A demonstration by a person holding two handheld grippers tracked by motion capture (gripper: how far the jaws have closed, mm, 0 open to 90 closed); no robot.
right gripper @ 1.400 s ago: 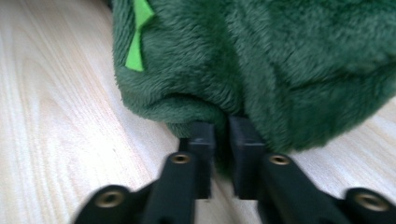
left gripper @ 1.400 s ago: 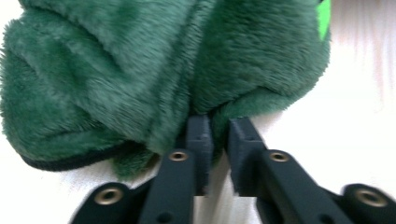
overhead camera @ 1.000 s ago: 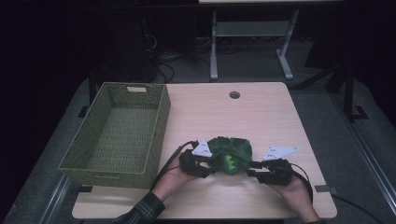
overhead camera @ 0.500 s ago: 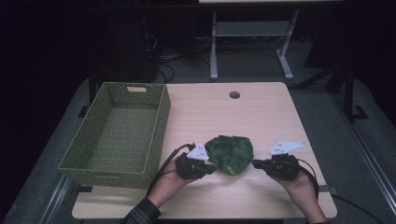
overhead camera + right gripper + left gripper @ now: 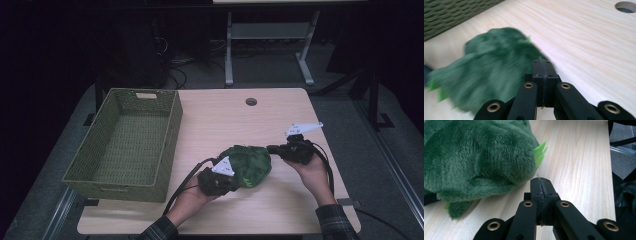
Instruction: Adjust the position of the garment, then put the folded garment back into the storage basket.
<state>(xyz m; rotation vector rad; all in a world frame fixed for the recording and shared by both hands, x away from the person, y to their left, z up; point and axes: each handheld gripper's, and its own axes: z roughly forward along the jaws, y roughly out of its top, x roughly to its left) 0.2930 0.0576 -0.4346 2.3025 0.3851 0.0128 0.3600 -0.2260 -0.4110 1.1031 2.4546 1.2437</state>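
Note:
A green plush toy (image 5: 248,165) with light green spikes lies on the wooden table (image 5: 225,120), toward the front. My left gripper (image 5: 231,183) is against the plush's front left side, shut with nothing between its jaws; in the left gripper view its closed tips (image 5: 541,183) sit beside the plush (image 5: 476,157) on the bare tabletop. My right gripper (image 5: 270,148) points left at the plush's right edge, raised a little, also shut and empty. The right gripper view shows its closed tips (image 5: 541,64) in front of the blurred plush (image 5: 489,72).
An empty green woven basket (image 5: 95,172) stands on the left part of the table. A round cable hole (image 5: 251,101) is at the table's far middle. Dark floor and a white desk frame (image 5: 229,55) lie beyond the table.
Both grippers' jaws went from apart at the plush's sides to closed. The right hand pulled out to the right, then moved up and farther back. The left hand and the plush barely moved.

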